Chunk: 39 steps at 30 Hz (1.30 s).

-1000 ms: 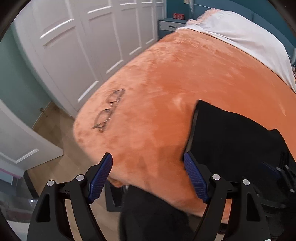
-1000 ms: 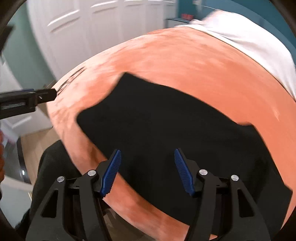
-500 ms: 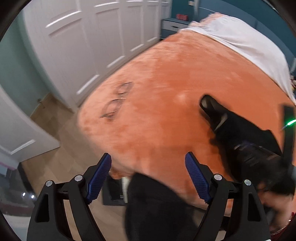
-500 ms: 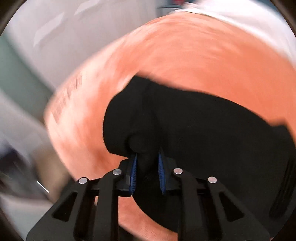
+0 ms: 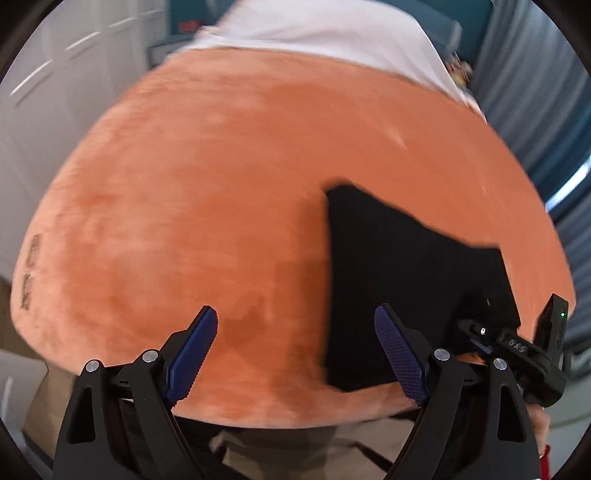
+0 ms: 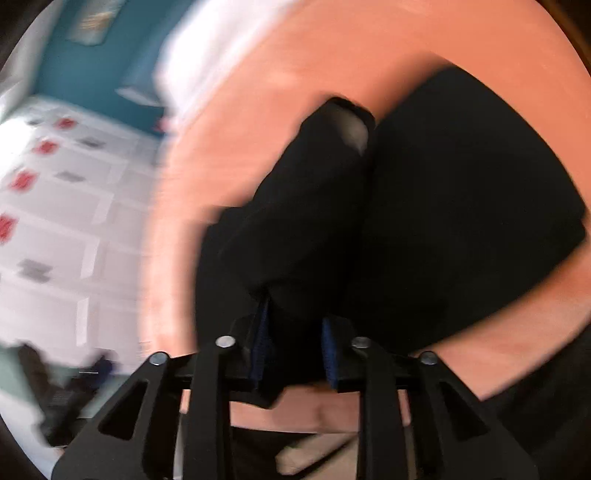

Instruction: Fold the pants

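The black pants (image 5: 406,280) lie on the orange blanket (image 5: 221,184), near its front right edge. My left gripper (image 5: 295,325) hovers over bare blanket just left of them, its jaws opening wide with nothing between them. In the right wrist view, which is blurred, my right gripper (image 6: 295,325) has a bunched fold of the pants (image 6: 303,221) between its blue pads (image 6: 262,339). Its jaws are opening, but the cloth still fills the gap. That fold rises over the flat part of the pants (image 6: 461,192). My right gripper (image 5: 480,338) also shows at the pants' near right corner.
A white sheet (image 5: 332,33) covers the far end of the bed. White wardrobe doors (image 5: 55,92) stand on the left and a blue curtain (image 5: 535,110) on the right. The bed's front edge (image 5: 277,417) runs just beyond my left gripper, with floor below.
The right gripper closed on the pants' left end and swung it over to the right, rolling as it went. The left gripper moved right along the bed; the pants now look shorter.
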Tool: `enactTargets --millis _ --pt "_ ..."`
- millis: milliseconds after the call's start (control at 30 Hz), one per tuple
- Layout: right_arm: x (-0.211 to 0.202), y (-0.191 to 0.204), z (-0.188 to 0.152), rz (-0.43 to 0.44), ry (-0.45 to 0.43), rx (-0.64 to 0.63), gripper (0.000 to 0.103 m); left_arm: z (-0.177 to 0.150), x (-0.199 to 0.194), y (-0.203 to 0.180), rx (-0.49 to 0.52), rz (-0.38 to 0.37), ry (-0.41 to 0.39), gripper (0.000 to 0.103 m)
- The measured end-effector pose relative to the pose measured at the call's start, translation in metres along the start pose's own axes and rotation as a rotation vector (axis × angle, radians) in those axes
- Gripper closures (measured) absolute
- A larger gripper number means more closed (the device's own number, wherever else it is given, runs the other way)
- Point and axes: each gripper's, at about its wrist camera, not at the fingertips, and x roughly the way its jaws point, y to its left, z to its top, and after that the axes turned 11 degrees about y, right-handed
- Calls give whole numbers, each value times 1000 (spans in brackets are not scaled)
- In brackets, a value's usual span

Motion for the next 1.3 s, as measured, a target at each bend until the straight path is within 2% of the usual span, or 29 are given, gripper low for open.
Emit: enactTargets --millis 33,67,133,167,233,367,467,500,567,600,633,700,800,833,900,933,967,1000,1033,1067,1100,1133,1167,1200,1267,1300 --pt "-3 -9 -1 71 5 42 60 0 6 -13 17 14 8 18" --pt "-9 -14 -2 104 9 77 46 -1 12 -25 33 42 20 18" --pt "-24 -13 -2 99 -24 65 32 -2 17 -38 43 61 27 18" --pt "-30 -11 -1 96 -39 42 30 -3 18 -40 43 60 33 18" --pt "-40 -9 0 144 -53 6 19 -3 21 -47 41 65 48 18" --pt "-39 -16 10 238 -65 56 15 -6 23 -50 35 86 65 18" --pt "-24 -18 16 202 -49 89 15 -4 22 -52 38 99 70 18" --pt "-16 -15 16 171 -43 81 16 -4 23 -51 40 103 71 18" --pt "-11 -4 11 113 -34 16 39 -4 24 -50 36 116 74 18" --pt "-8 3 12 36 -24 -27 74 -4 25 -49 34 117 79 18" --pt "-4 14 10 -39 -15 -85 87 -3 27 -47 27 120 87 18" --pt "-16 36 11 40 -9 -147 88 0 25 -47 21 119 87 18" --pt "-58 72 16 75 -76 -257 88 5 17 -50 24 118 56 18" --pt "-76 79 19 56 -114 -291 88 8 16 -51 27 116 49 18" --pt "-91 72 30 -18 -146 -316 87 11 19 -54 30 113 53 18" --pt "-83 55 41 -121 -140 -316 85 12 24 -56 30 107 64 18" --pt "-67 34 50 -204 -107 -316 75 13 28 -58 31 102 75 18" --pt "-41 8 59 -315 -22 -297 72 13 32 -59 32 96 87 18" --pt "-21 -15 63 -371 52 -259 74 13 37 -62 34 92 103 18" --pt "-31 -22 56 -284 -13 -204 74 13 38 -63 38 96 107 18" --pt "-40 -19 54 -254 -37 -190 74 12 38 -64 41 104 105 18" --pt "-54 -8 47 -269 -91 -193 72 12 38 -63 40 119 98 18" --pt "-73 12 37 -329 -203 -234 72 12 39 -60 34 127 96 18" --pt "-82 29 29 -352 -258 -290 72 12 41 -58 29 129 97 18" --pt "-89 60 27 -273 -232 -383 82 13 48 -52 13 140 117 18" --pt "-88 68 26 -225 -208 -404 82 14 50 -50 11 146 123 18"
